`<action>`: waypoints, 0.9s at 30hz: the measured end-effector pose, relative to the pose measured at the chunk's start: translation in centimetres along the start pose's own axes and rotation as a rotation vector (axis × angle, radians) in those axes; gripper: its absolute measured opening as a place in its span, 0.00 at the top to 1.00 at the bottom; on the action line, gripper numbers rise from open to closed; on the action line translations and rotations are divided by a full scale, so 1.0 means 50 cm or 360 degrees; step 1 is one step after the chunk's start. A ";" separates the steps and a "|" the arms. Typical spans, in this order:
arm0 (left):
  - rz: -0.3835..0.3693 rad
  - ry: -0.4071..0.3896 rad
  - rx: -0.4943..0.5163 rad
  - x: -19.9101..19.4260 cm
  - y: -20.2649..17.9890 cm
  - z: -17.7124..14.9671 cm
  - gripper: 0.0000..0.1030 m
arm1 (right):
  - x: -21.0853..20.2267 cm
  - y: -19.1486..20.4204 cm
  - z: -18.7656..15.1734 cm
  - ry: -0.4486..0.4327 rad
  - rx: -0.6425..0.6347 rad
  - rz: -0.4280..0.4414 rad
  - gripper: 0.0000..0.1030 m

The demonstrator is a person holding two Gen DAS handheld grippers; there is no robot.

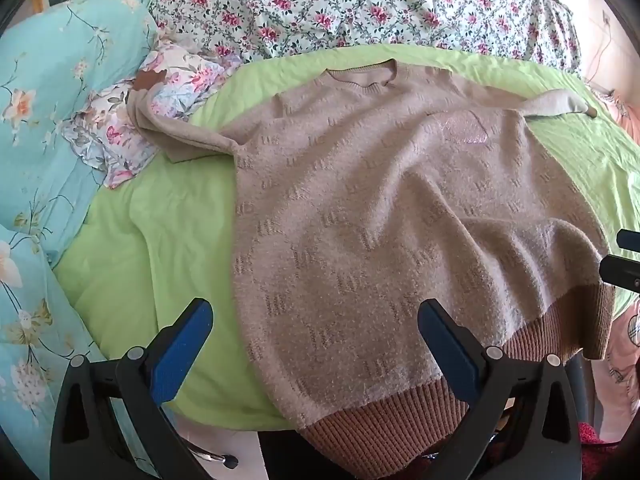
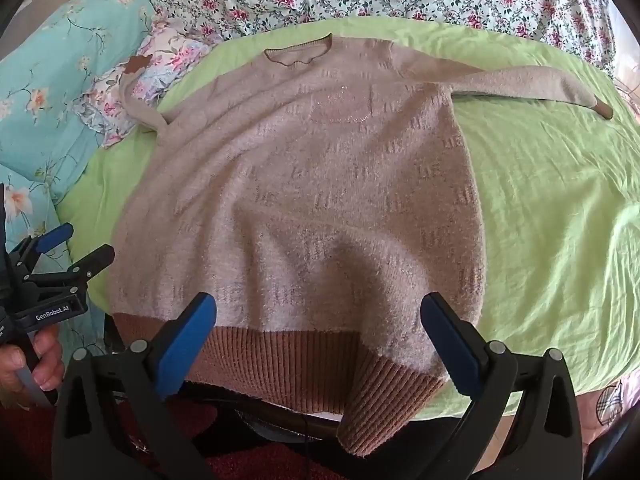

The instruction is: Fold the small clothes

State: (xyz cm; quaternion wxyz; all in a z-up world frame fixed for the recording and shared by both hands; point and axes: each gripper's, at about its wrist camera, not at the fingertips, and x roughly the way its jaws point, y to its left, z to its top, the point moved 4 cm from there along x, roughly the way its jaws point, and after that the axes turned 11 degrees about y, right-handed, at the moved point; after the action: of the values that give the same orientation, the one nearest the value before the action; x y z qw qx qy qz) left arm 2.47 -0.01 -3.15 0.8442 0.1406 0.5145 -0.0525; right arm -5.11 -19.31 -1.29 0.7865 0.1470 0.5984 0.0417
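A beige fuzzy knit sweater (image 1: pixel 384 208) with a brown ribbed hem (image 1: pixel 376 416) lies spread flat, collar away from me, on a green sheet (image 1: pixel 168 232). It also shows in the right wrist view (image 2: pixel 312 200). Both sleeves stretch out sideways; the left one lies over a floral pillow. My left gripper (image 1: pixel 316 316) is open and empty over the hem's left part. My right gripper (image 2: pixel 320 312) is open and empty above the hem's right part (image 2: pixel 280 360), which hangs over the bed's front edge. The left gripper also shows in the right wrist view (image 2: pixel 80 248).
A turquoise floral quilt (image 1: pixel 44 128) lies bunched at the left. A small floral pillow (image 1: pixel 120 120) sits beside it. A white-and-pink floral cover (image 1: pixel 360 4) lies along the back. Green sheet (image 2: pixel 552 200) extends right of the sweater. The bed's front edge is right below the grippers.
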 end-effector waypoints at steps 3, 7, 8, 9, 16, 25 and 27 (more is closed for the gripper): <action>0.0002 -0.0002 0.0003 0.001 0.000 -0.004 0.00 | 0.003 -0.003 -0.004 -0.0004 -0.0004 -0.0003 0.01; -0.0011 0.0009 0.0002 0.008 -0.006 -0.004 0.00 | 0.008 -0.007 0.003 -0.0006 0.0003 -0.0005 0.01; -0.0016 0.0012 -0.0001 0.013 -0.002 -0.006 0.00 | 0.009 -0.009 0.005 -0.0007 0.0005 -0.0003 0.01; -0.0017 0.0012 -0.0002 0.013 0.000 -0.009 0.00 | 0.010 -0.011 0.006 -0.0006 0.0004 -0.0002 0.01; 0.0009 0.0030 0.0003 0.015 -0.009 0.014 0.00 | 0.009 -0.019 0.011 -0.0023 0.0028 0.0005 0.01; 0.0002 0.0003 -0.0012 0.017 0.000 0.029 0.00 | 0.005 -0.022 0.034 -0.0041 0.0022 0.0007 0.01; -0.0006 0.0003 -0.0021 0.020 0.002 0.034 0.00 | 0.004 -0.021 0.039 -0.0045 0.0023 0.0009 0.01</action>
State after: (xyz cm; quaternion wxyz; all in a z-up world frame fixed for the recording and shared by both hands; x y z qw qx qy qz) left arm 4.39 -0.33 -3.29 0.8446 0.1342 0.5159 -0.0507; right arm -3.30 -20.64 -1.32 0.7937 0.1550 0.5870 0.0374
